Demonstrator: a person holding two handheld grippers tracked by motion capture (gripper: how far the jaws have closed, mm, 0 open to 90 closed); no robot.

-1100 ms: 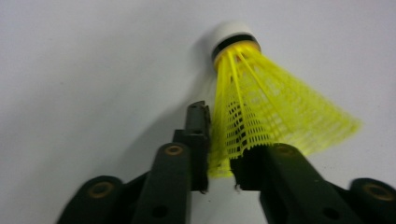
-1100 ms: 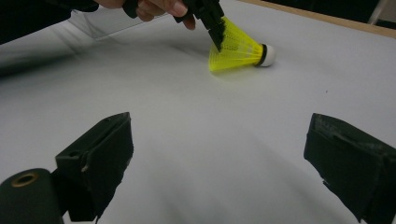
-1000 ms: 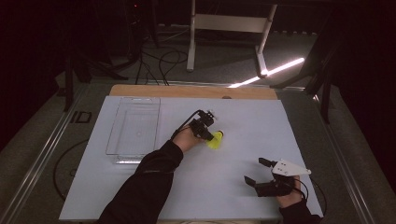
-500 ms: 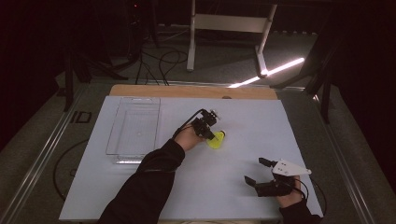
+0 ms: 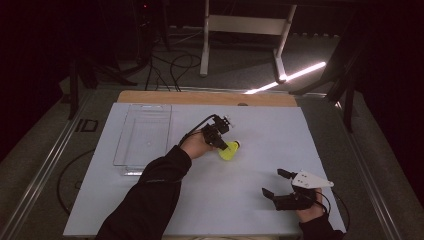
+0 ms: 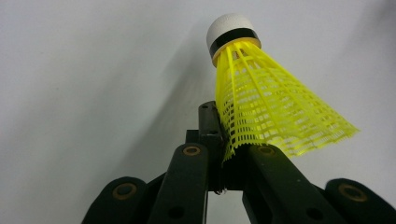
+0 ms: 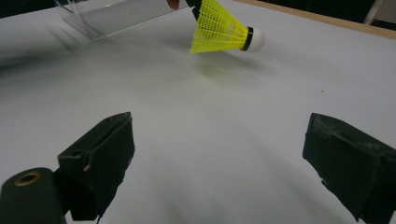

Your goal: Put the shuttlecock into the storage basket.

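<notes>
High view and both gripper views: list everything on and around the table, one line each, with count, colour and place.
Shuttlecock: one, yellow skirt with white cork tip, mid-table, skirt edge pinched in the left claw.
Clear tray: one, transparent plastic, left part of the table.
Table mat: one, white, covering the tabletop.
Table edge: one, wooden strip along the far side.
Stand: one, white frame, on the floor beyond the table.
Light strip: one, bright white, on the floor at far right.
Left claw: black, shut on the shuttlecock.
Right claw: black with grey plate, open, near right corner.
</notes>
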